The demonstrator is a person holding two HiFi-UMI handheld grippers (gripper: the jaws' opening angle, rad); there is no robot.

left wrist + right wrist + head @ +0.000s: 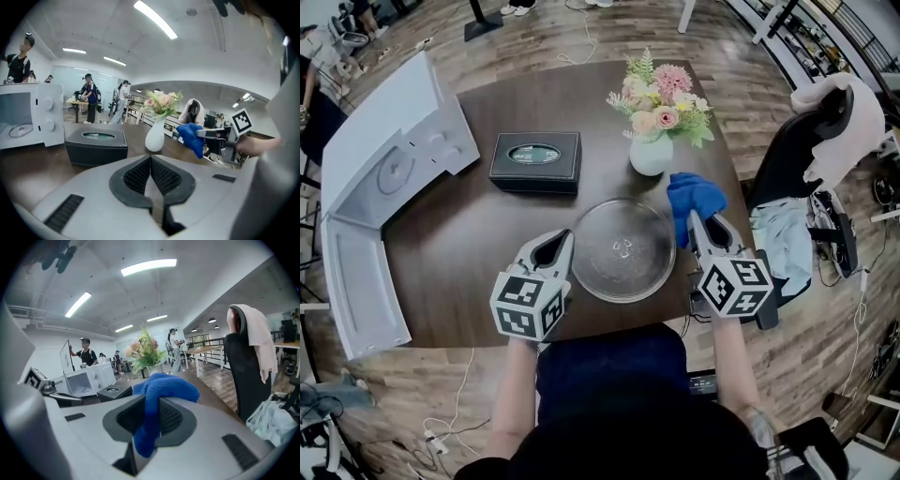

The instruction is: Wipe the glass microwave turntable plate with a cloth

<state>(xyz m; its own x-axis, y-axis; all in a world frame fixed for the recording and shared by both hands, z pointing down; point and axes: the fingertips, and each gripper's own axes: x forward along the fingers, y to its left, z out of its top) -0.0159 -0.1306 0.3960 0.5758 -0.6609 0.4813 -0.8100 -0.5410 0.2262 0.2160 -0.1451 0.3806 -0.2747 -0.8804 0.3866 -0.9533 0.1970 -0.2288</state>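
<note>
the right gripper (701, 228) is clamped on the blue cloth (692, 195), just beside the glass plate (623, 251), which lies flat on the counter (459, 234). the left gripper (555, 249) is closed on nothing at the plate's other rim. best to lay the cloth flat and sweep in light circles. any dirt on the glass is too faint to make out.

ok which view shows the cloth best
The right gripper view: the cloth is close up, pinched between the jaws. The head view shows it bunched, from above; the left gripper view shows it small and far off.
</note>
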